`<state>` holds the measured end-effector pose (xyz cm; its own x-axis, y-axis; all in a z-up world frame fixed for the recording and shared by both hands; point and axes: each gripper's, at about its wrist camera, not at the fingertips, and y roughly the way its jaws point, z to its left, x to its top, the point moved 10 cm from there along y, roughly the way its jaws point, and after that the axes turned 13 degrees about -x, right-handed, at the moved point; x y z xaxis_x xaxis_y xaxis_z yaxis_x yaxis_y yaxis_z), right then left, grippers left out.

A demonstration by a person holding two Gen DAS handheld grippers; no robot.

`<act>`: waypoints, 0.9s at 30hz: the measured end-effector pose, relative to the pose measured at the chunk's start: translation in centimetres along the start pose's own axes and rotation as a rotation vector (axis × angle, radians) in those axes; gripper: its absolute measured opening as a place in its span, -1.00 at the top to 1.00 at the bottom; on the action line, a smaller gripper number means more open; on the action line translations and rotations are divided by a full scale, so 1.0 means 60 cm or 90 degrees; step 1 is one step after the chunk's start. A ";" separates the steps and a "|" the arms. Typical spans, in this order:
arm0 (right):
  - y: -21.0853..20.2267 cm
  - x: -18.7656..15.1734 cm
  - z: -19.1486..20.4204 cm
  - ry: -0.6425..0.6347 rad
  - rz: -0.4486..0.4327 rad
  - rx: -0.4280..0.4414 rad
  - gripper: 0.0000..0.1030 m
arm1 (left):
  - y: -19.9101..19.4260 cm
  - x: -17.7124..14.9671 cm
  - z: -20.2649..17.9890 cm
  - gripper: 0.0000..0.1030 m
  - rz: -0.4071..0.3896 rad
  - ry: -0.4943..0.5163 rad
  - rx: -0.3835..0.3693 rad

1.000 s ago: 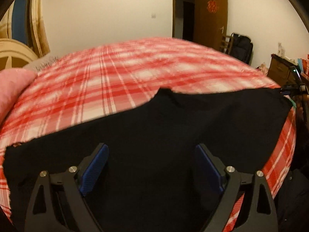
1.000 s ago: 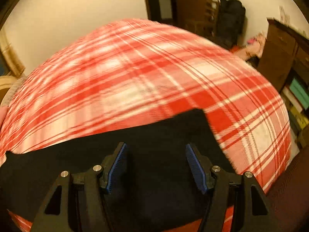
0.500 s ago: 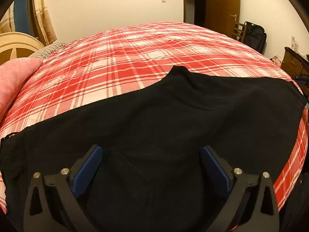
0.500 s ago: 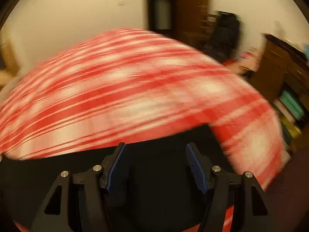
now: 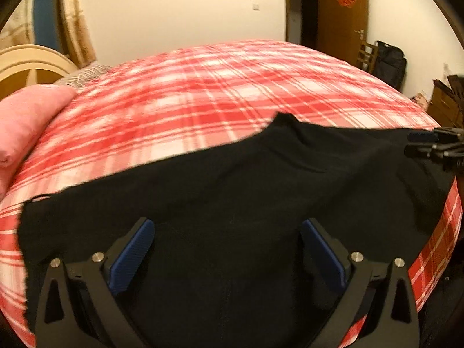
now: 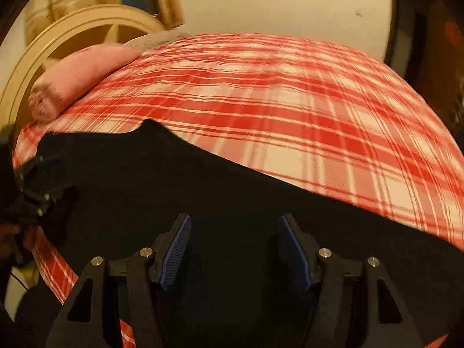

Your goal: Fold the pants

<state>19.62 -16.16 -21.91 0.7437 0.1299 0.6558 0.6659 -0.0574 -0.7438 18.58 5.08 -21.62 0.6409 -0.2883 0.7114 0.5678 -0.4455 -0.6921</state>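
Checking layout at this instant: black, soft-cloth pants lie spread on bed w/ red-and-white plaid cover, along the near edge. Both claws sit over the cloth.

Left claw: blue-padded fingers wide apart, nothing between them but flat black cloth below. No grip. Right claw: fingers also apart, pads clear of cloth; contact w/ fabric can't be confirmed, too dark.

Key relation: long axis of pants runs crosswise to both claws, i.e. side to side under the fingers, not away from them. Ahead of each claw the far cloth edge is close; beyond it, bare plaid. A small peak in that far edge lies ahead and to the right of left claw; same peak lies ahead-left of right claw. So peak sits between the two claws, probably the crotch point w/ legs laid together – judgement only.

Each claw shows at the margin of the other's view: right claw at far right of left cam, by the cloth's end there; left claw at far left of right cam. Claws thus spaced well apart along the length.

Assessment: cloth extends past left claw on its left and past right claw on its right. Next fold likely end-to-end along this axis; each claw nearer its own end. Pink pillow far left, clear of work.
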 end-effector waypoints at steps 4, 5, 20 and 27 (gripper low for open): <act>-0.008 -0.004 -0.058 0.061 0.002 -0.007 -0.25 | -0.036 0.010 -0.001 -1.00 -0.037 -0.011 -0.010; -0.010 -0.009 -0.080 0.082 0.004 -0.012 -0.25 | -0.035 0.012 -0.005 -1.00 -0.040 -0.013 -0.014; -0.166 -0.271 -0.667 0.446 0.081 -0.276 -0.25 | 0.034 0.047 -0.127 -1.00 -0.016 0.042 -0.052; -0.139 -0.341 -0.700 0.509 0.151 -0.203 -0.25 | 0.056 0.050 -0.154 -1.00 0.010 0.058 -0.050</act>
<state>1.33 -59.90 -23.69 0.6030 -0.6430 0.4721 0.3859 -0.2828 -0.8781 17.63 -5.14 -20.66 0.5982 -0.3703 0.7107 0.5131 -0.5043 -0.6946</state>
